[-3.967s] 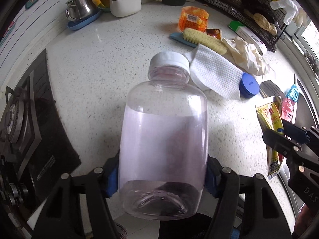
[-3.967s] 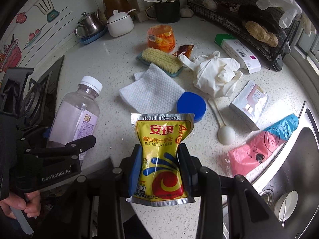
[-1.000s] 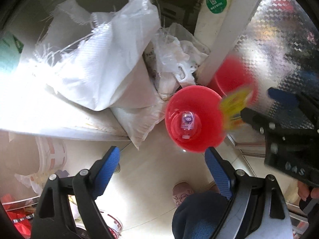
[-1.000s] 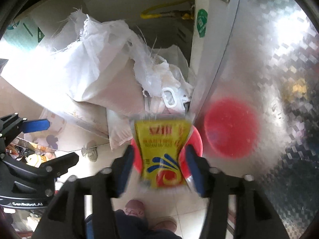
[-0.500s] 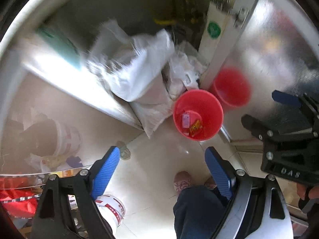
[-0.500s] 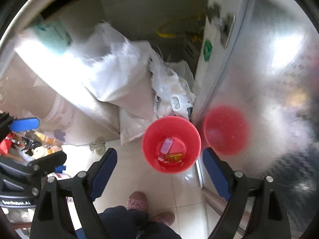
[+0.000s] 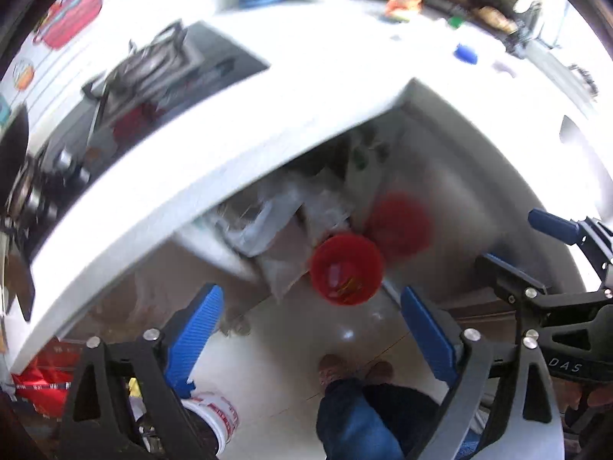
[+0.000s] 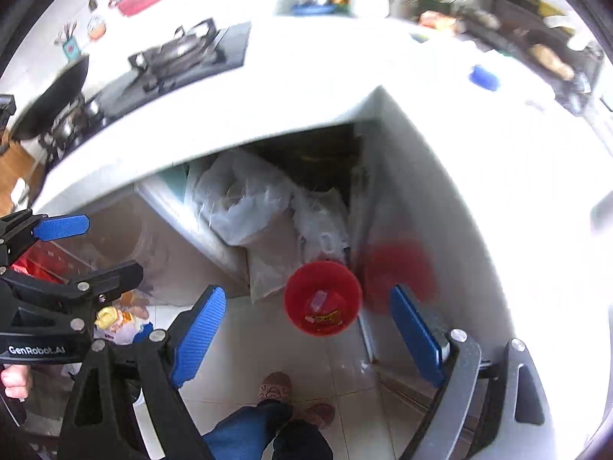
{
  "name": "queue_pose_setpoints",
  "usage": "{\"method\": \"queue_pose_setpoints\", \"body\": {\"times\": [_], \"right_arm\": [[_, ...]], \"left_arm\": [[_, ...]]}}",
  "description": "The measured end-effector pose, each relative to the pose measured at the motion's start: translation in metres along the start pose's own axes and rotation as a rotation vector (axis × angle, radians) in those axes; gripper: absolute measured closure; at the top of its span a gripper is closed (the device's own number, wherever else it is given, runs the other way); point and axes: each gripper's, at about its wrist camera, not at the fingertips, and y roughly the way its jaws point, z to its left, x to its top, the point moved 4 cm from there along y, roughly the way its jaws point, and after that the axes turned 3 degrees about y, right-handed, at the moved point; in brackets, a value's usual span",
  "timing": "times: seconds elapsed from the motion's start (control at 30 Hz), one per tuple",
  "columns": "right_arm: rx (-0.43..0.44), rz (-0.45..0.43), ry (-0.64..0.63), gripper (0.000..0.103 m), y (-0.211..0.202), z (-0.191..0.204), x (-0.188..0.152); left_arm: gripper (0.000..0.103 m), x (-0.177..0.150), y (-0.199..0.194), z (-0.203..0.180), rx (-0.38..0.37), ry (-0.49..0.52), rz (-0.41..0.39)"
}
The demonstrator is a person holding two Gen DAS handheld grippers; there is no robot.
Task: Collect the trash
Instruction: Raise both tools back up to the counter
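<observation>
A red bin [image 7: 346, 268] stands on the tiled floor beside an open cabinet, also in the right wrist view [image 8: 323, 297]. Inside it lie the clear bottle [image 8: 317, 301] and the yellow packet [image 8: 325, 318]. My left gripper [image 7: 310, 326] is open and empty, high above the floor. My right gripper [image 8: 306, 333] is open and empty too, above the bin. The right gripper shows at the right of the left wrist view [image 7: 536, 253]; the left gripper shows at the left of the right wrist view [image 8: 72, 249].
The white countertop [image 8: 325, 76] juts out above, with a blue lid [image 8: 484, 76], stove [image 8: 180, 57] and clutter at the back. White sacks [image 8: 249, 199] fill the cabinet. A person's feet [image 8: 295, 398] stand below. A white bucket [image 7: 214, 418] is at lower left.
Both grippers let go of the bottle and the yellow packet into the red bin, then rose away; the countertop has come back into view and the bin looks smaller.
</observation>
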Motion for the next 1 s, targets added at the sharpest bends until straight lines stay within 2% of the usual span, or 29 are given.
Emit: {"method": "queue_pose_setpoints", "body": {"times": [0.07, 0.3, 0.6, 0.7, 0.87, 1.0], "right_arm": [[-0.023, -0.022, 0.019, 0.017, -0.021, -0.014, 0.006], [-0.112, -0.105, 0.106, 0.013, -0.068, -0.064, 0.019], [-0.206, -0.177, 0.202, 0.007, -0.1, -0.117, 0.049], [-0.226, -0.187, 0.212, 0.0, -0.1, -0.128, 0.063], [-0.246, -0.167, 0.216, 0.0, -0.088, -0.146, 0.089], [-0.228, -0.145, 0.226, 0.0, -0.067, -0.155, 0.12]], "left_arm": [[0.0, 0.015, -0.015, -0.013, -0.011, 0.023, -0.03], [0.0, 0.07, -0.047, -0.057, -0.055, 0.101, -0.123], [0.0, 0.136, -0.055, -0.113, -0.115, 0.214, -0.171], [0.0, 0.156, -0.049, -0.12, -0.129, 0.242, -0.181], [0.0, 0.197, -0.028, -0.119, -0.15, 0.261, -0.163], [0.0, 0.229, -0.005, -0.105, -0.152, 0.255, -0.133]]}}
